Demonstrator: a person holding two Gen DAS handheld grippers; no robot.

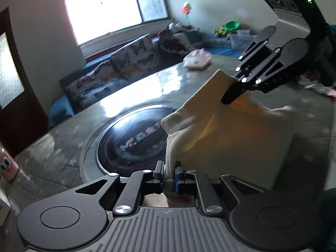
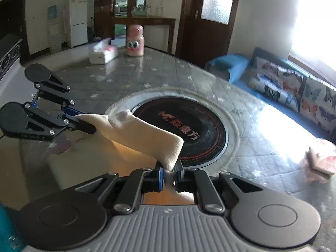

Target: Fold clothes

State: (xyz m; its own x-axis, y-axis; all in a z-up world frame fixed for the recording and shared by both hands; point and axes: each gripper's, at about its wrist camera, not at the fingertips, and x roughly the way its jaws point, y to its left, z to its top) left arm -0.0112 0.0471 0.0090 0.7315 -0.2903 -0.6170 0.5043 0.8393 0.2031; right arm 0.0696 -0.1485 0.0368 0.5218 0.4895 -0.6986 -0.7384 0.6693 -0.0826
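A cream fleece garment [image 1: 235, 130] hangs stretched between both grippers above the grey table. In the left wrist view my left gripper [image 1: 169, 171] is shut on one corner of the cloth, and the right gripper [image 1: 235, 93] comes in from the upper right, shut on the other corner. The right wrist view shows my right gripper [image 2: 169, 171] pinching the garment [image 2: 145, 134], while the left gripper [image 2: 84, 124] clamps its far end at the left. The lower part of the cloth lies on the table.
A black round inlay [image 2: 189, 132] sits in the middle of the table [image 2: 159, 73]. At its far end stand a tissue box [image 2: 104, 54] and a pink jar [image 2: 134, 41]. Pink cloth [image 2: 319, 163] lies at the right. A butterfly-print sofa [image 1: 109, 71] runs beside the table.
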